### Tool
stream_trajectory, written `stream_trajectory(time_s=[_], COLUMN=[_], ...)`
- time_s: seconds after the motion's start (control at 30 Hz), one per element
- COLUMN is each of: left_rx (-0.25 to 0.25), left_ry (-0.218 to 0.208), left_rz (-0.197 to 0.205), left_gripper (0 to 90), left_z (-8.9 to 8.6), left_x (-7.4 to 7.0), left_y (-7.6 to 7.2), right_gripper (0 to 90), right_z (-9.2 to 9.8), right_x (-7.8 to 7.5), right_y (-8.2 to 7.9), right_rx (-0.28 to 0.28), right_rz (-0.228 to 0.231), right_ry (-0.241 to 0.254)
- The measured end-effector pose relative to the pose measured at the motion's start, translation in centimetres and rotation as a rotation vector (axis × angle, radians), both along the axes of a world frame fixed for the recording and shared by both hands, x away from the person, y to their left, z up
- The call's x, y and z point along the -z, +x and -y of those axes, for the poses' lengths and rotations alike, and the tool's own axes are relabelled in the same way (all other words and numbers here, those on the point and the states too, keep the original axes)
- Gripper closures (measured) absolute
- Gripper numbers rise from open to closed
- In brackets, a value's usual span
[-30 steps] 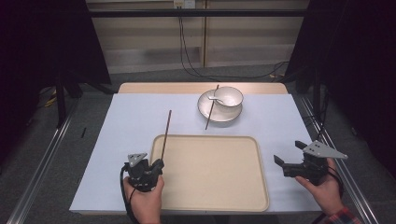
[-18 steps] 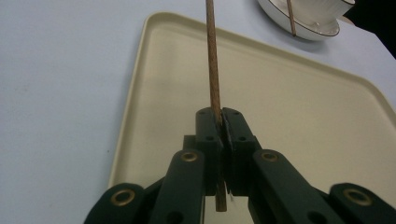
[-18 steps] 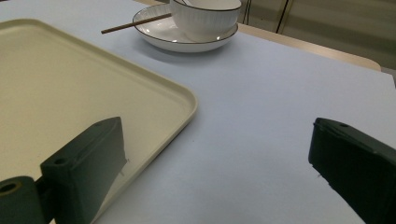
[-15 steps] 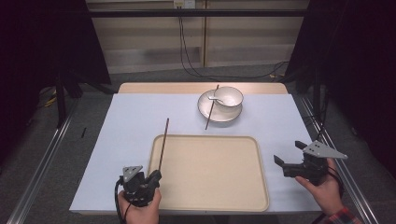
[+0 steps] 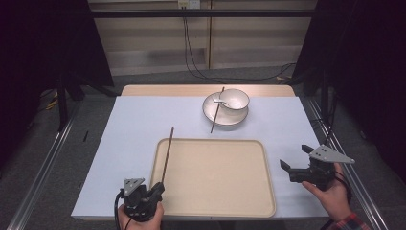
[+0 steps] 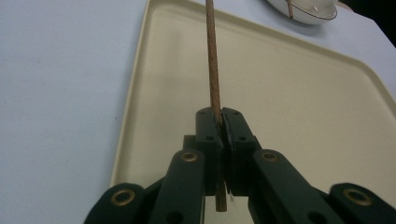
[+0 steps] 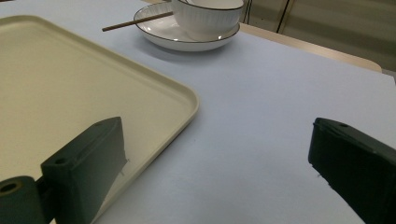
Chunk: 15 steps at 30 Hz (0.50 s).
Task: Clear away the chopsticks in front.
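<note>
A thin brown chopstick lies along the left rim of the cream tray, pointing away from me. My left gripper is shut on its near end at the table's front edge. In the left gripper view the black pads pinch the chopstick at the left gripper, over the tray. My right gripper hovers open right of the tray with nothing between its jaws. The right gripper stands wide apart over the cloth beside the tray.
At the back, a white bowl sits on a white plate, holding a spoon, and a second chopstick leans across the plate's rim. A pale cloth covers the table. Dark floor and metal rails flank both sides.
My left gripper has drawn back toward the table's near edge, pulling the chopstick with it along the tray's left rim. The right gripper has stayed put.
</note>
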<state>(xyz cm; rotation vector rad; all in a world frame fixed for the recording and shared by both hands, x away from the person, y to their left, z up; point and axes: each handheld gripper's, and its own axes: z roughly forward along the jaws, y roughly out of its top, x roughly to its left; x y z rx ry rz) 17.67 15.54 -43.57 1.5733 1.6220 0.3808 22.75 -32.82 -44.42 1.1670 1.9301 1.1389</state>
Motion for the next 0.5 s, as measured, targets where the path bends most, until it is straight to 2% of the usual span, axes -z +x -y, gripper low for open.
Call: stream_trajectory(time_s=[0.2, 0.27, 0.5], left_rx=[0.001, 0.007, 0.025], left_ry=[0.011, -0.003, -0.006], left_rz=[-0.002, -0.007, -0.012], left_gripper=[86.2, 86.2, 86.2], left_z=[-0.34, -0.4, -0.32], left_x=[-0.04, -0.04, 0.09], left_y=[-0.8, -0.94, -1.1], right_gripper=[3.5, 3.5, 3.5], right_z=[0.02, 0.02, 0.03], right_x=[-0.02, -0.02, -0.01], right_y=[0.01, 0.0, 0.03], right_rx=[-0.003, -0.001, -0.003], right_rz=[-0.003, 0.002, 0.002], right_ry=[-0.002, -0.001, -0.003])
